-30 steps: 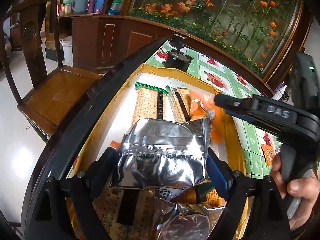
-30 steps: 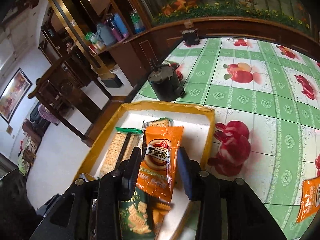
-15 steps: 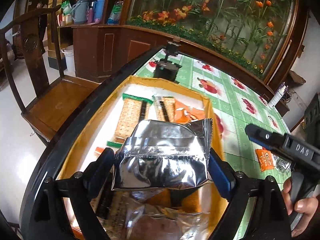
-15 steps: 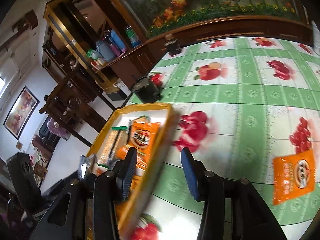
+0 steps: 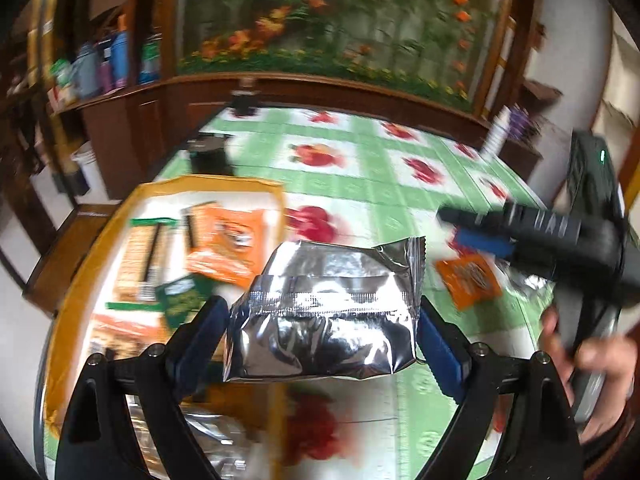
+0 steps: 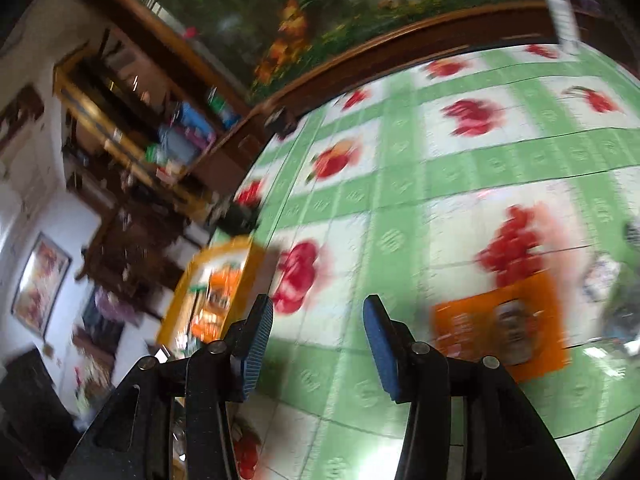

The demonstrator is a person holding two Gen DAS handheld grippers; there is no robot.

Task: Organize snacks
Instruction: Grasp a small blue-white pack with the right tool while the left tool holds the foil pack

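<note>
Two grippers show in these views. The left gripper (image 5: 322, 334) stands wide, its blue pads (image 5: 438, 350) pressed on the two sides of a silver foil packet (image 5: 324, 312), which it holds above the desk (image 5: 372, 196), just to the right of the yellow-rimmed tray (image 5: 208, 183). The packet's crimped top edge points away from the camera, and its printed face cannot be seen.

The right gripper (image 6: 318, 344) has nothing between its pads, and its jaws are opening over the green-and-white fruit-print cloth. In the left wrist view it appears at the right edge, held by a hand (image 5: 596, 364) that is partly cut off by the frame.

Inside the tray lie cracker packs (image 5: 144, 256), an orange snack packet (image 5: 228, 248) and a green packet (image 5: 182, 300); their lettering is smeared by motion blur. Another orange packet (image 6: 504, 324) lies flat on the cloth to the right of the right gripper, with a silvery wrapper (image 6: 608, 280) beside it, too blurred to make out. A dark round container (image 5: 210, 156) stands on the desk just beyond the tray's far rim. The near part of the tray is hidden behind the left gripper's frame.
</note>
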